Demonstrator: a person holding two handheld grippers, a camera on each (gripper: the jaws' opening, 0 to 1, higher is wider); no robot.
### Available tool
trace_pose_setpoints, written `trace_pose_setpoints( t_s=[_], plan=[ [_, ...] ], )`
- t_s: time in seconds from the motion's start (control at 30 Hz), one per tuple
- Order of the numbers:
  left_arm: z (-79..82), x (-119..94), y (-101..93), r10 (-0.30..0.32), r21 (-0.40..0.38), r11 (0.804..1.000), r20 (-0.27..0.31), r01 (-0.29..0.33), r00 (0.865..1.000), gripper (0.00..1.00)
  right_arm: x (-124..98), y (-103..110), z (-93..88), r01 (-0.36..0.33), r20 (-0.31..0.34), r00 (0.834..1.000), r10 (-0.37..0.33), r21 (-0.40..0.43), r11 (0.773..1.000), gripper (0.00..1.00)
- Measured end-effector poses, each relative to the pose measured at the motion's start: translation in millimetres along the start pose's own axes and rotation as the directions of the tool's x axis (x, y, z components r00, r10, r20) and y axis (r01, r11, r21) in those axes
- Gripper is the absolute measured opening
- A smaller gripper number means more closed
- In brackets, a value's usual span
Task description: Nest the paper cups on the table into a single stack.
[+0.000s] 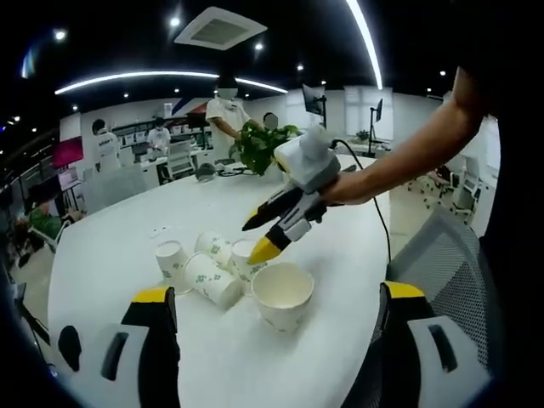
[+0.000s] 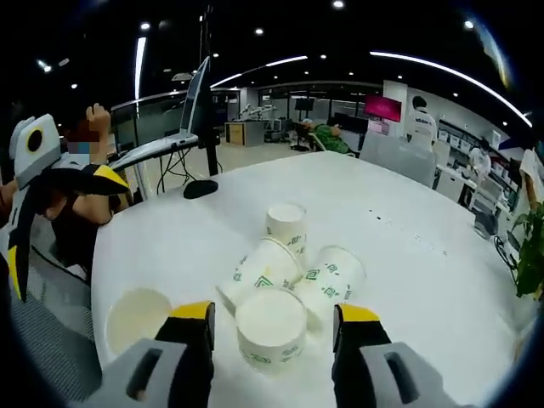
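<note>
Several white paper cups with green print sit on the round white table (image 1: pixel 119 229). One large cup (image 1: pixel 283 285) stands mouth up in front of my open left gripper (image 1: pixel 278 297), apart from a cluster. In that cluster one cup (image 1: pixel 172 263) stands at the left and another (image 1: pixel 212 280) lies on its side. My right gripper (image 1: pixel 253 240) hovers open over the cluster. In the right gripper view, a cup (image 2: pixel 270 333) stands just ahead of my open right gripper (image 2: pixel 276 313), with two lying cups (image 2: pixel 259 272) (image 2: pixel 333 276) and a standing cup (image 2: pixel 287 225) behind. The left gripper (image 2: pixel 68 238) hangs open at the left above the big cup (image 2: pixel 136 319).
A potted plant (image 1: pixel 263 144) stands at the table's far side, with people behind it. A mesh chair (image 1: pixel 442 255) stands at the table's right edge. A monitor on a stand (image 2: pixel 201 110) rises from the table's rim. Bare table (image 2: pixel 408 255) stretches beyond the cups.
</note>
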State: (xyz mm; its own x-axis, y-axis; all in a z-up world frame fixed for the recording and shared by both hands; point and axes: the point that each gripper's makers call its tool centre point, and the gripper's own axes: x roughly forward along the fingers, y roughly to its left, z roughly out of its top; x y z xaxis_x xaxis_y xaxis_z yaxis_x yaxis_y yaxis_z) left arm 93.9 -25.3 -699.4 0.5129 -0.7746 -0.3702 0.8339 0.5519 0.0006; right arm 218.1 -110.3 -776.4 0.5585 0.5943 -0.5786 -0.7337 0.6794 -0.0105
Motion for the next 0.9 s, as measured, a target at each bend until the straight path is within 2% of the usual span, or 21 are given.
trace_pose_setpoints(
  t_s=[0.23,0.3,0.37,0.57,0.9],
  plan=[
    [-0.3,1.6,0.2,0.006,-0.010,1.000,0.007,-0.006,1.000,0.97,8.8,0.3,-6.5,-0.004,-0.029,1.000,0.004,0.001,1.000,0.48],
    [-1.1,2.0,0.2,0.007,-0.012,1.000,0.006,-0.007,1.000,0.97,13.3,-0.2,-13.1,-0.006,-0.055,0.998,0.006,-0.002,1.000,0.44],
    [-2.4,2.7,0.6,0.009,-0.013,1.000,0.005,-0.008,1.000,0.97,11.0,0.4,-16.1,-0.008,-0.073,0.997,0.008,-0.011,1.000,0.36],
    [-3.7,4.9,0.7,0.008,-0.018,1.000,0.003,-0.007,1.000,0.95,8.1,-0.3,-17.9,0.002,-0.079,0.997,-0.003,-0.012,1.000,0.35],
    [-4.6,12.9,0.1,-0.014,-0.003,1.000,-0.016,0.014,1.000,0.94,-6.4,-6.3,-13.4,0.034,-0.049,0.998,-0.034,0.012,0.999,0.35]
  ],
)
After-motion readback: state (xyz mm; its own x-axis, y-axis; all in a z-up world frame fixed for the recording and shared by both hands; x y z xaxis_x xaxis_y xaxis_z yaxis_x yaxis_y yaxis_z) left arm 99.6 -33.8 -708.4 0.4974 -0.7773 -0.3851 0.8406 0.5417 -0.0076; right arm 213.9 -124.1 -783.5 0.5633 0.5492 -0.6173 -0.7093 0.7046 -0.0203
